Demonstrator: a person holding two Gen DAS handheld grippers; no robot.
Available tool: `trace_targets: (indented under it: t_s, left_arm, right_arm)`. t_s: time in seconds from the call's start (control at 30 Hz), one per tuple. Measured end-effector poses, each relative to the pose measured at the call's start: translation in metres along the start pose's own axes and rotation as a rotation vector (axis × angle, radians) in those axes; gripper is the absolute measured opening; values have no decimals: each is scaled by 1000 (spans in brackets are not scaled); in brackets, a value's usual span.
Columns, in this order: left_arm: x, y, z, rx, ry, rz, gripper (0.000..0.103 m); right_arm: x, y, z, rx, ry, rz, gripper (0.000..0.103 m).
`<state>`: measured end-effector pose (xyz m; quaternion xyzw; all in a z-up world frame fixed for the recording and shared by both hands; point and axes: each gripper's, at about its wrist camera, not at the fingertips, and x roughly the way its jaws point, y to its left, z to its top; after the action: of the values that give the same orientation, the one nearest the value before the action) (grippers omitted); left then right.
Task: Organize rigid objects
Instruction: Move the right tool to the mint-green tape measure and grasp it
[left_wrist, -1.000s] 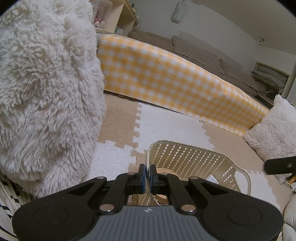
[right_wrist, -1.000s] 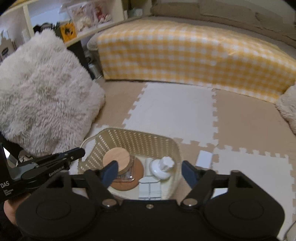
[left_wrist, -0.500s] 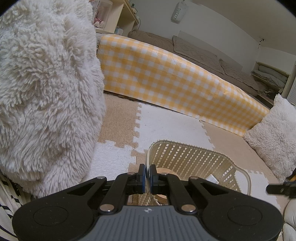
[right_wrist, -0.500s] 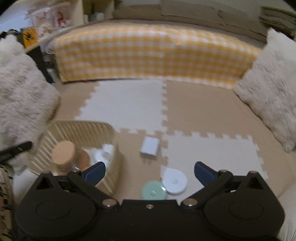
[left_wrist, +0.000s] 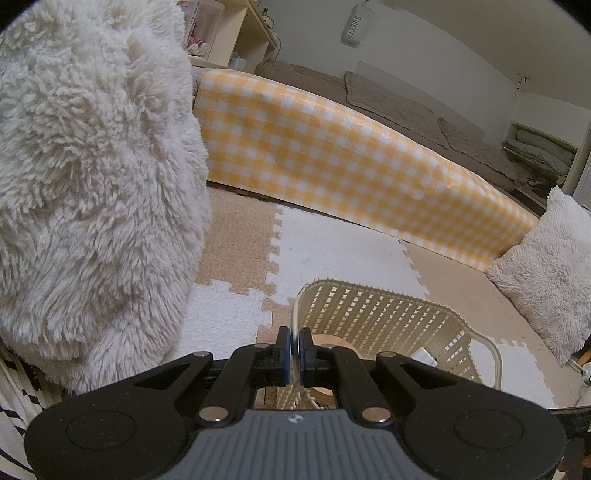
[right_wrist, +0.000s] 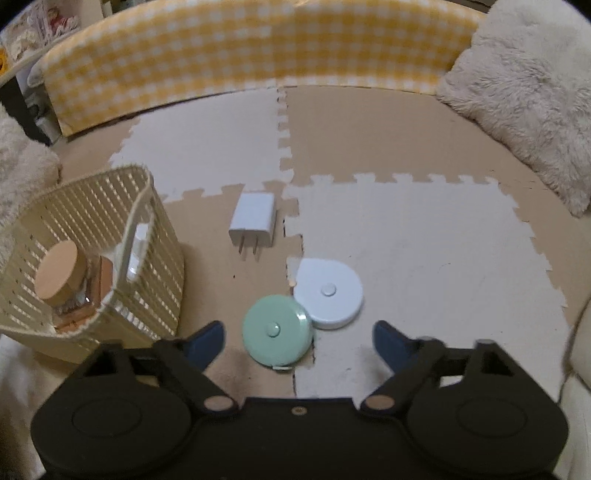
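- Left gripper: fingers are pressing together on the rim of the cream basket, apparently pinning it so it does not slide while things go in.
- Right gripper: fingers are standing wide apart with nothing between them; the jaws have just been narrowing from their widest. They are pointing down at the floor mat.
- Just ahead of the right fingers, nearer the left one, the green round case is lying flat on the mat. The white round case is touching its far-right edge.
- The two cases sitting edge to edge could make a clean grasp of one awkward; the green one looks the likelier target, being closest.
- Farther ahead, the white plug adapter is lying flat, prongs toward the fingers.
- To the left of the right fingers, the basket is already holding a cork-lidded jar and a white item I cannot identify.
- Three loose things are waiting outside, so the sorting looks partway done.
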<state>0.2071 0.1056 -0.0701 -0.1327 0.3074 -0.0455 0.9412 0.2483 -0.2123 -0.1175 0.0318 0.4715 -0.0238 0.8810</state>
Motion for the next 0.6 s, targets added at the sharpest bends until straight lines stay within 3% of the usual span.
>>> trace_targets:
  t_s: [0.23,0.4,0.6]
  left_arm:
    - [0,0,0,0,0,0,5]
    - [0,0,0,1,0,1,5]
    - [0,0,0,1,0,1,5]
  right_arm:
    - [14,8,-5,-12,0,-11,72]
    - [21,13,-3,-10,0,-22,70]
    - [25,17,-5,-21,-7,-23,53]
